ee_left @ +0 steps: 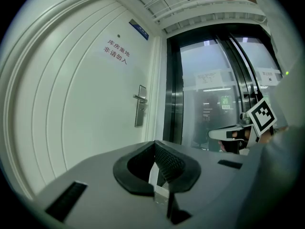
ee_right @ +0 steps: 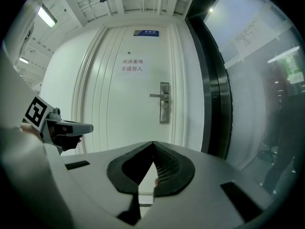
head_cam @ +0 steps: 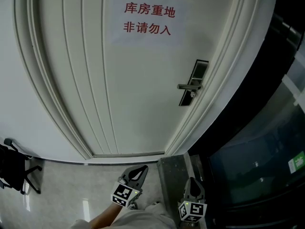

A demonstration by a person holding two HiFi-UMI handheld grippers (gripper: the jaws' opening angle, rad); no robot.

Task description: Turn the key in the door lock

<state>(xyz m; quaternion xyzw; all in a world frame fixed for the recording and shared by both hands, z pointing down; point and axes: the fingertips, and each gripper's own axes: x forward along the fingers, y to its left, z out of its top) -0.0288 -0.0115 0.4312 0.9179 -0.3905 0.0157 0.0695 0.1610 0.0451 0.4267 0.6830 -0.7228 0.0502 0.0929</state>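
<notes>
White door (head_cam: 119, 80), lock plate (head_cam: 193, 82) at two o'clock; left gripper (head_cam: 142, 168) and right gripper (head_cam: 191, 180) pressed together. Likely approach stage: next, reach the lock.

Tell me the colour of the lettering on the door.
Red lettering, clearest in the head view.

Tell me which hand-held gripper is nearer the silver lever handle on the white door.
Right, probably. The right hand-held gripper sits almost straight below the silver lever handle in the head view; the left hand-held gripper is off to its left. Both are well short.
</notes>
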